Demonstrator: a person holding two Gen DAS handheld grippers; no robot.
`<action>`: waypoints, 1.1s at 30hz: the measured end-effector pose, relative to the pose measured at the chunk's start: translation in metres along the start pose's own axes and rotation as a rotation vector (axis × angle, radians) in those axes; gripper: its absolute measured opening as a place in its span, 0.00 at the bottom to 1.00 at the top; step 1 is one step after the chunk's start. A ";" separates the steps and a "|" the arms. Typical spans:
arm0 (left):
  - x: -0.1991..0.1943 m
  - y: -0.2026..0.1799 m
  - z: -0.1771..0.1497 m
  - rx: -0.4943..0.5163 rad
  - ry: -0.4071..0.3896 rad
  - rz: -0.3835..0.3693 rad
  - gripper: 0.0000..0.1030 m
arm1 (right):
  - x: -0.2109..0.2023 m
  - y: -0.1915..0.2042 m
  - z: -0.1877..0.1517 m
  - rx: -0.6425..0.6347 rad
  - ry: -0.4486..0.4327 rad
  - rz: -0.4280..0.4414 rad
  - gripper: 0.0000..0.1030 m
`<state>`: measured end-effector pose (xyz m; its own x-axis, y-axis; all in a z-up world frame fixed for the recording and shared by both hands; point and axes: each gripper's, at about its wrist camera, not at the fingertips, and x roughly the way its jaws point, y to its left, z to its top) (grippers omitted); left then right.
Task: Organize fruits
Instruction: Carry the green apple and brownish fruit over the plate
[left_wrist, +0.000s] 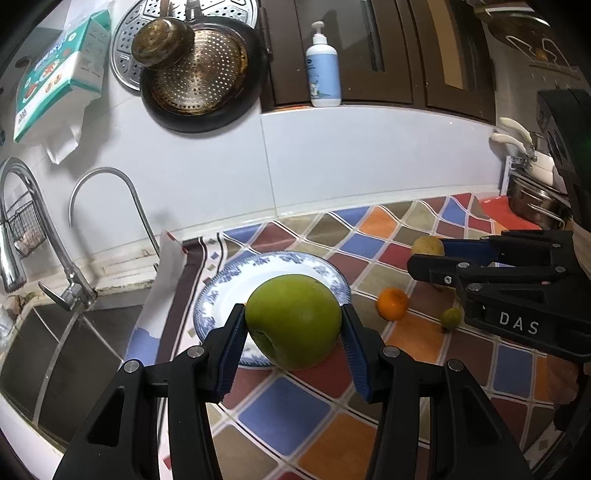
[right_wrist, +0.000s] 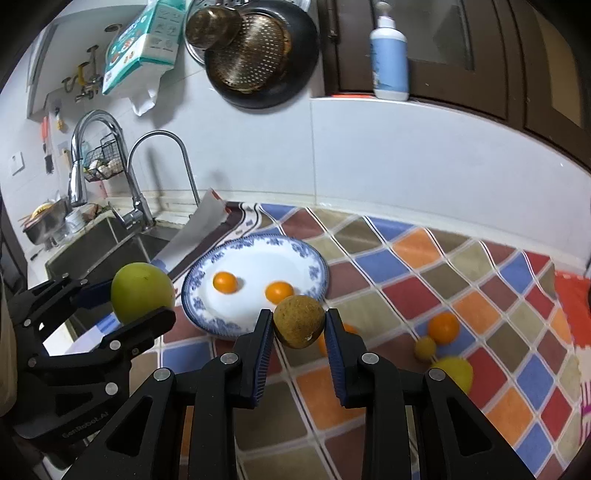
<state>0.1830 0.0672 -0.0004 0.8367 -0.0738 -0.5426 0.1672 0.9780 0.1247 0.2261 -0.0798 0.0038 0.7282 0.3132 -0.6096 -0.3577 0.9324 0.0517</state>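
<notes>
Sink (right_wrist: 110, 240) far left, two faucets behind it. Left gripper (left_wrist: 293, 325) clamped on green apple (left_wrist: 293, 326), jaws partway apart, apple held above near edge of blue-rimmed plate (right_wrist: 314, 258). Plate on checkered cloth (right_wrist: 424, 258), holds two small oranges (right_wrist: 225, 282). Right gripper (right_wrist: 298, 326) closed tight on brown speckled fruit (right_wrist: 299, 321), lifted just right of plate. Further right on cloth: orange (right_wrist: 443, 328), small brownish fruit (right_wrist: 425, 348), yellow-green fruit (right_wrist: 456, 371), clustered close.

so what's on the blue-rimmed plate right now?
Two small orange fruits lie on the plate. Its near edge is hidden behind the brownish fruit in the right tool, so that part is unknown.
</notes>
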 end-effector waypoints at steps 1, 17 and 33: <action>0.002 0.002 0.002 0.001 -0.003 0.002 0.48 | 0.002 0.000 0.002 -0.003 -0.002 0.003 0.28; 0.066 0.033 0.026 0.005 0.000 0.032 0.48 | 0.075 0.008 0.051 -0.056 0.038 0.037 0.28; 0.149 0.064 0.024 -0.003 0.107 0.032 0.48 | 0.171 0.006 0.064 -0.006 0.170 0.033 0.28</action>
<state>0.3306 0.1146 -0.0536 0.7811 -0.0217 -0.6241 0.1396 0.9802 0.1406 0.3858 -0.0088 -0.0492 0.6069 0.3081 -0.7326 -0.3840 0.9207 0.0692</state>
